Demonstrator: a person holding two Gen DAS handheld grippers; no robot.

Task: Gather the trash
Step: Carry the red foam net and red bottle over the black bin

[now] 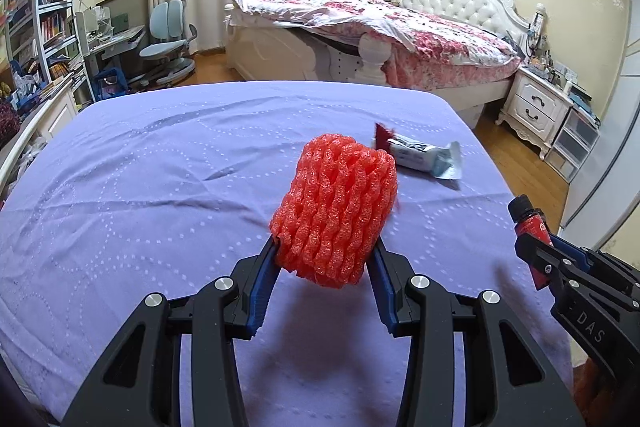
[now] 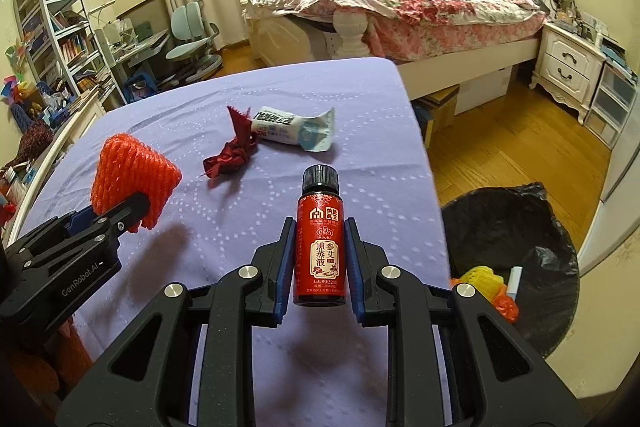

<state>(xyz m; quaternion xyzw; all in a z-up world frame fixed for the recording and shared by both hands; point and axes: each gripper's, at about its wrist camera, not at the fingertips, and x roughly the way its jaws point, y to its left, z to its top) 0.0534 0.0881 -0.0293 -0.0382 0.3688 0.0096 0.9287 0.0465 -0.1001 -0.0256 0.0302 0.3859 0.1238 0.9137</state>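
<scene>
Your left tool (image 1: 326, 247): spread moderately wide, clamped on the red foam net sleeve (image 1: 338, 211), held above the lilac surface (image 1: 160, 167).
Your right tool (image 2: 320, 255): narrowly parted, gripping the red-labelled bottle (image 2: 320, 247), cap up.
On the surface: white wrapper (image 2: 296, 131), dark red scrap (image 2: 234, 153).
Right of the surface: black-lined bin (image 2: 520, 227).

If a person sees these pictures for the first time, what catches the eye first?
Probably the bright red foam net, pinched in the left gripper above the purple bedsheet. Next, the red bottle clamped upright in the right gripper, with the black-lined trash bin at its right.
</scene>
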